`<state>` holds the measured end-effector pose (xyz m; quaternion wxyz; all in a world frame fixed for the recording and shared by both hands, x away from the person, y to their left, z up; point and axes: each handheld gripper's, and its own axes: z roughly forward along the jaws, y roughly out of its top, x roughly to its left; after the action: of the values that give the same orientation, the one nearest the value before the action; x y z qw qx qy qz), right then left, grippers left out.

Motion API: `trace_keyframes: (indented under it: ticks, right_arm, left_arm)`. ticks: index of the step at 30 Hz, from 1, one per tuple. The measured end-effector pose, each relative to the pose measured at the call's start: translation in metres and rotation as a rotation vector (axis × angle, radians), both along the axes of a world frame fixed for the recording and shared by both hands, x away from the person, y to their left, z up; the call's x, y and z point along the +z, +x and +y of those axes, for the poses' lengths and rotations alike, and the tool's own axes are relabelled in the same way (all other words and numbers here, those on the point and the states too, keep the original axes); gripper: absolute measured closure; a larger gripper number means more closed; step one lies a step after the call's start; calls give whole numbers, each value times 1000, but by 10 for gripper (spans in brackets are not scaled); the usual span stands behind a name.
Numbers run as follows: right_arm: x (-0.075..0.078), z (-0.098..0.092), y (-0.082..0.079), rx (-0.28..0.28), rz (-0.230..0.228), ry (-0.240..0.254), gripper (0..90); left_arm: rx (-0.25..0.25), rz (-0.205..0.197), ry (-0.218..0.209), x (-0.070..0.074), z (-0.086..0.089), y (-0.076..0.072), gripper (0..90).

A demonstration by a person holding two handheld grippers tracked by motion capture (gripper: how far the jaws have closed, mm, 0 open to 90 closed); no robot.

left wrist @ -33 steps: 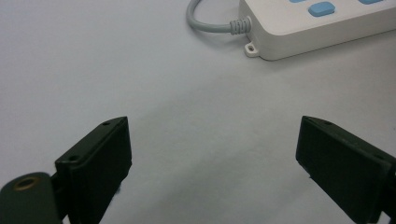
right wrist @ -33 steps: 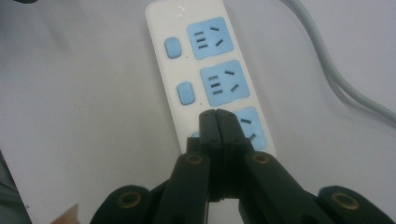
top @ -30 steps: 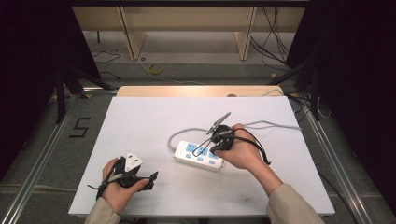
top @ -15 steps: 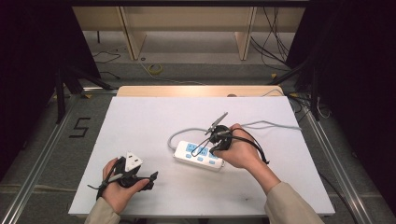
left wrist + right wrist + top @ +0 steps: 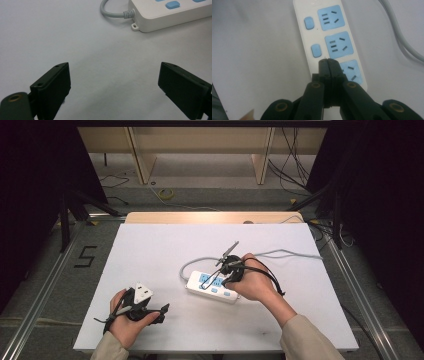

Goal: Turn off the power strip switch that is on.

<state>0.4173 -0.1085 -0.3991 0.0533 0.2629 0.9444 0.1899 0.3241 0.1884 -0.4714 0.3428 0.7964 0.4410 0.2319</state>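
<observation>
A white power strip (image 5: 212,287) with blue sockets and blue switches lies near the middle of the white table; its grey cord (image 5: 285,254) loops off to the back right. My right gripper (image 5: 218,279) is shut, jaws pressed together with nothing between them, and its tips rest over the strip (image 5: 329,42) beside the nearest socket, where a third switch would be hidden under them (image 5: 328,62). My left gripper (image 5: 161,312) rests at the front left, jaws wide open over bare table (image 5: 113,85). The strip's cord end (image 5: 160,15) lies beyond it.
The white table (image 5: 150,255) reaches a wooden edge at the back. Shelving legs and loose cables stand on the floor behind. Metal rails run along both sides of the table.
</observation>
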Motion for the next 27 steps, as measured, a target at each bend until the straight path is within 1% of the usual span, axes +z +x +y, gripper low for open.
trace_keyframes:
  ticks: [18,27]
  right_arm:
    - [-5,6,0,15,6,-22,900]
    - [-7,8,0,12,12,-31,900]
  left_arm:
    - [4,-2,-5,0,1,0,105]
    - [3,-4,-3,0,0,0,105]
